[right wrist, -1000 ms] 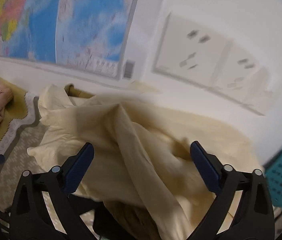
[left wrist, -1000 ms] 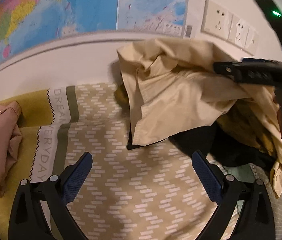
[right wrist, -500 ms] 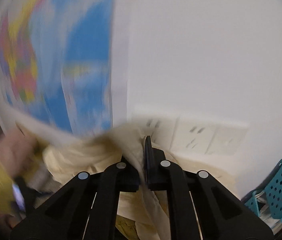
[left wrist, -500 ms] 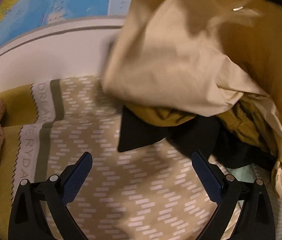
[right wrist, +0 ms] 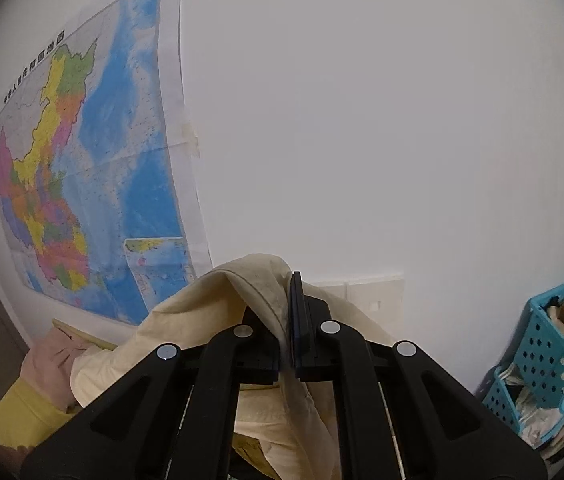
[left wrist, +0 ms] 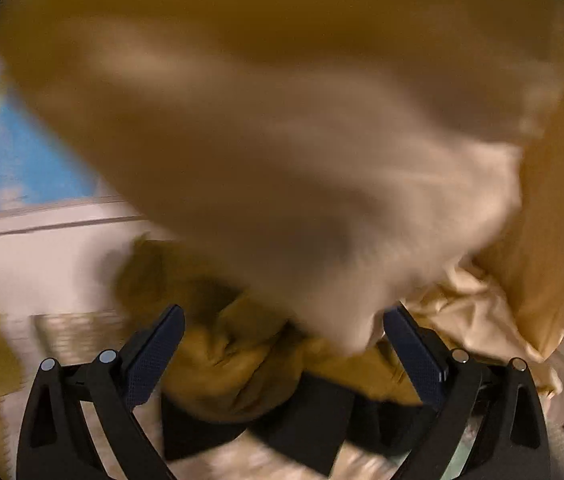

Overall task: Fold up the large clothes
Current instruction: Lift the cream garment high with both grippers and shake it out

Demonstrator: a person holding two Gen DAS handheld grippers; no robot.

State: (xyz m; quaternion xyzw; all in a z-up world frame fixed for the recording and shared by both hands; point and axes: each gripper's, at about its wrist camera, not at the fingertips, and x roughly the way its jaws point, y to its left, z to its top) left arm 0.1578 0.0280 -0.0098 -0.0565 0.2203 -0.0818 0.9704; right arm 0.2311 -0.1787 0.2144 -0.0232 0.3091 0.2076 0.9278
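Observation:
A large cream shirt hangs from my right gripper, which is shut on a fold of it and holds it up in front of the wall. In the left wrist view the same cream shirt is blurred and fills most of the frame, hanging just above and in front of my left gripper. My left gripper is open and empty, low over the pile. Under it lie a mustard garment and a black garment.
A map hangs on the white wall, with wall sockets beside it. A pink garment lies at the left on a yellow patterned cloth. A blue basket of items stands at the right.
My right gripper closed on the cream shirt and lifted it high. The shirt swung up and toward the left wrist camera, now covering most of its view. My left gripper stayed open.

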